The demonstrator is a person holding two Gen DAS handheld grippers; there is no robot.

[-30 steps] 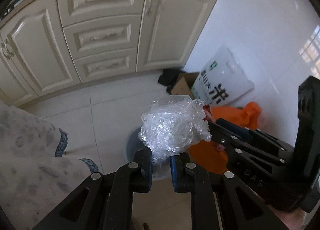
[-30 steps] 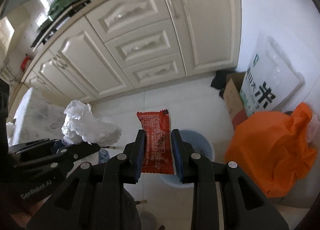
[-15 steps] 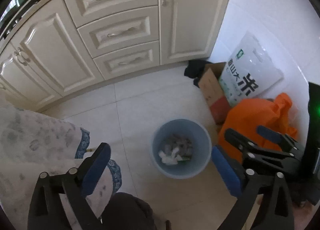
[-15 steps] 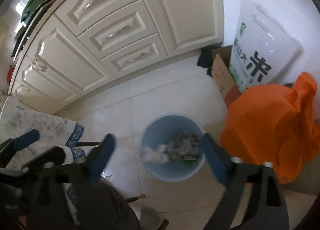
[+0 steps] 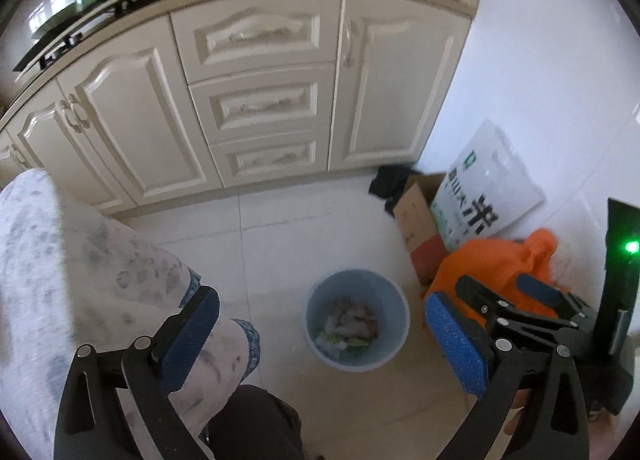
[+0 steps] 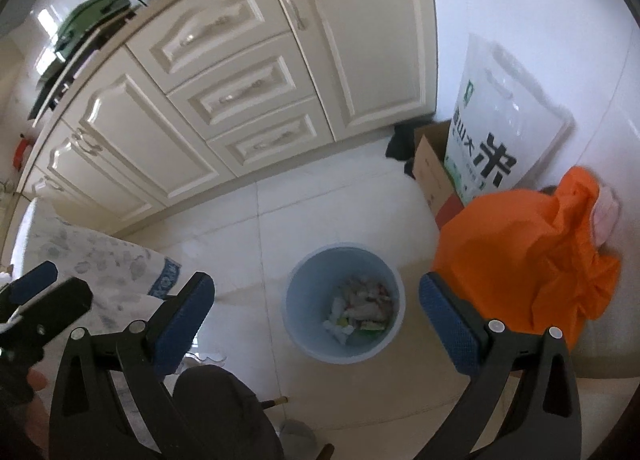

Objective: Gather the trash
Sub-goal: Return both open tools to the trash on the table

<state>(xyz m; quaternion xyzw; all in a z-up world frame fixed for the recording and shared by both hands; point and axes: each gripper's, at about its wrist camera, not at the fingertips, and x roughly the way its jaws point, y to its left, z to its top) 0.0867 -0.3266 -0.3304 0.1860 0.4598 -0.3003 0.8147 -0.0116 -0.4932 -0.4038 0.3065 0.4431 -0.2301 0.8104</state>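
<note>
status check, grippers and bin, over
Left gripper open, empty. Right gripper open, empty. Bin on floor below both, trash inside. Nothing blocking.

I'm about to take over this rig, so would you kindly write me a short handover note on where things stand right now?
Left hand-held gripper: open, empty, above the floor.
Right hand-held gripper: open, empty, above the bin.
Round light-blue plastic trash bin: upright on the white tiled floor, beside the orange plastic bag; wrappers and scraps lie inside.
Done: both grippers hold nothing.
Left: no loose trash is in view, so look elsewhere for more.
</note>
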